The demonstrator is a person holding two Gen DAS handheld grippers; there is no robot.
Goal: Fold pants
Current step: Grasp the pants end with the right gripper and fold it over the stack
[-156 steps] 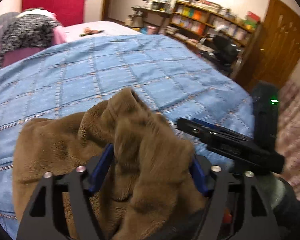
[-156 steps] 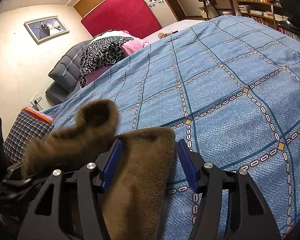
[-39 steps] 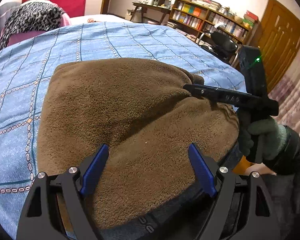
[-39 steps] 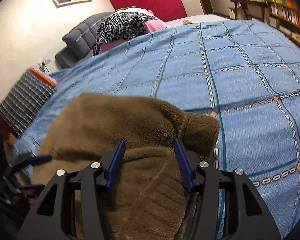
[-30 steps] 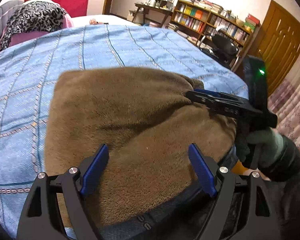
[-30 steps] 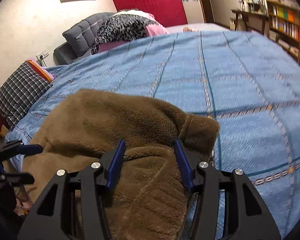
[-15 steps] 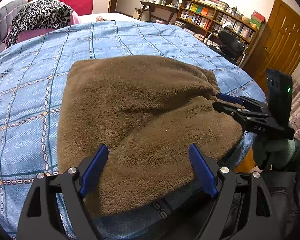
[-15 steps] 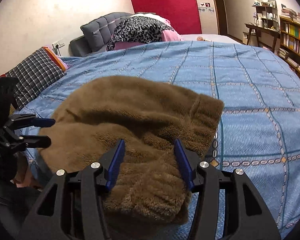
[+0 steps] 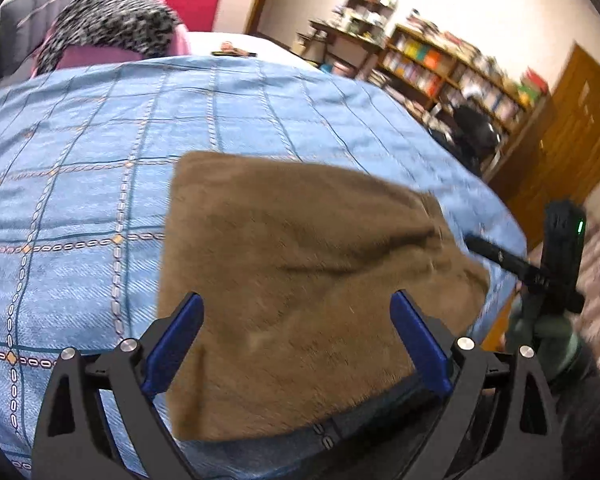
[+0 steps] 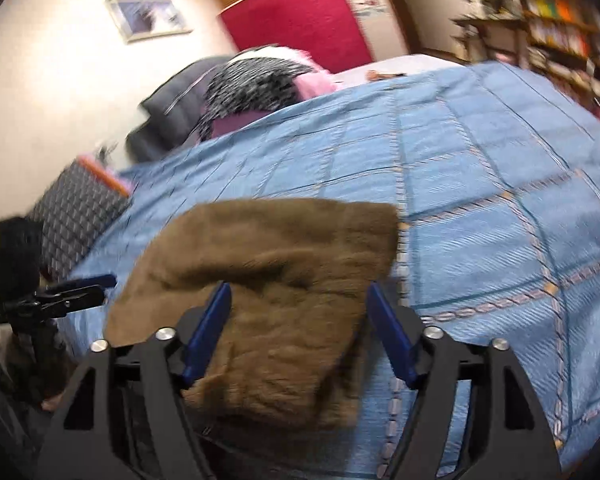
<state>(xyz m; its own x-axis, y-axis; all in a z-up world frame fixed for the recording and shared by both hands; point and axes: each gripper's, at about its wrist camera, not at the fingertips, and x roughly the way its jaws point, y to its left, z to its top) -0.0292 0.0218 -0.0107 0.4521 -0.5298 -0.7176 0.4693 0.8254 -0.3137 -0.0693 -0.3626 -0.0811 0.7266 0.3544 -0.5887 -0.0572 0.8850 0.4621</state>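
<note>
The brown fleece pants (image 9: pixel 300 264) lie folded in a flat, roughly square bundle near the front edge of the blue quilted bed (image 9: pixel 80 208). My left gripper (image 9: pixel 296 298) hovers over the bundle's near edge. Its jaws are opening wide and its pads (image 9: pixel 176 340) stand clear of the fabric. My right gripper (image 10: pixel 299 288) is over the pants (image 10: pixel 284 264) at their thicker folded end. Its jaws are opening too, with fabric lying between them but not pinched. Each gripper shows in the other's view: the right gripper (image 9: pixel 500 258) by the pants' right corner, the left gripper (image 10: pixel 76 294) off the bundle's left edge.
A leopard-print blanket (image 9: pixel 112 20) and grey pillows (image 10: pixel 172 116) are piled at the head of the bed, and a checked cushion (image 10: pixel 76 216) sits at its left side. Bookshelves (image 9: pixel 440 68), a black chair (image 9: pixel 476 136) and a wooden door (image 9: pixel 572 136) stand beyond the right side.
Both grippers have let their jaws widen and drawn back toward the bed's edge. The right one has released the fold it pinched, and the pants now lie flat.
</note>
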